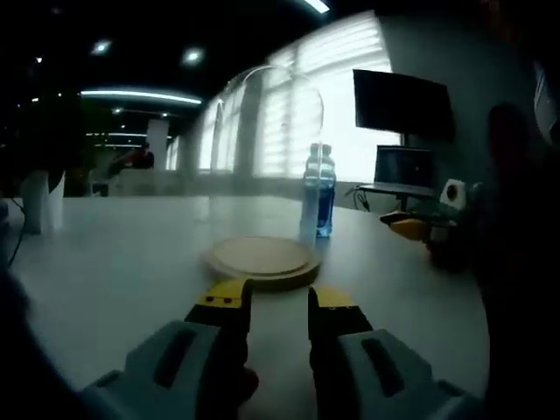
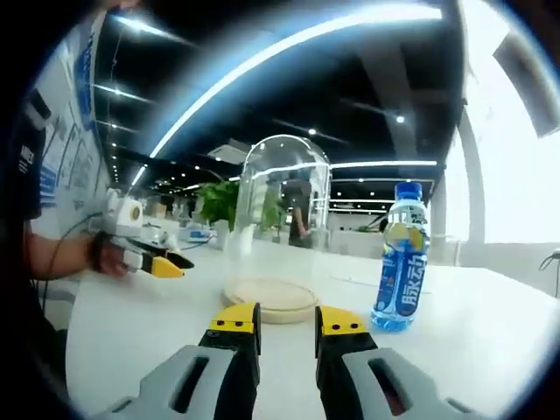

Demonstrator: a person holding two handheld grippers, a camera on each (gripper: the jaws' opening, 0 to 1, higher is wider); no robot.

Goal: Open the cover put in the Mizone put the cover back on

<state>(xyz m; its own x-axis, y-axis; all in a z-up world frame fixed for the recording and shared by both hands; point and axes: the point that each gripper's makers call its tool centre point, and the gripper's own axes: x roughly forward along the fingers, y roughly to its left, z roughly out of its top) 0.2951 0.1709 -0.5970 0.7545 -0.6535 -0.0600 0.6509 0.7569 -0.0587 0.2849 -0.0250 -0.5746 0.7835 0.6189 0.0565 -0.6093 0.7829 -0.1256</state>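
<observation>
Both grippers hover low over the table [image 2: 490,324], empty. The left gripper [image 1: 278,302] and right gripper [image 2: 287,322] each show jaws slightly parted.

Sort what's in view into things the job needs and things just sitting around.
Needed: glass dome cover on its wooden base; Mizone bottle standing beside it on the table; left gripper; right gripper.

Sitting around: monitor; laptop; plant.

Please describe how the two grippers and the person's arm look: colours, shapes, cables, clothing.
The left gripper and the right gripper look alike: pale grey-green moulded bodies with slots, black jaws capped with yellow tips. Seen from the right gripper view, the left gripper has a white housing, and a thin dark cable runs along the arm. The person wears a dark sleeve.
</observation>
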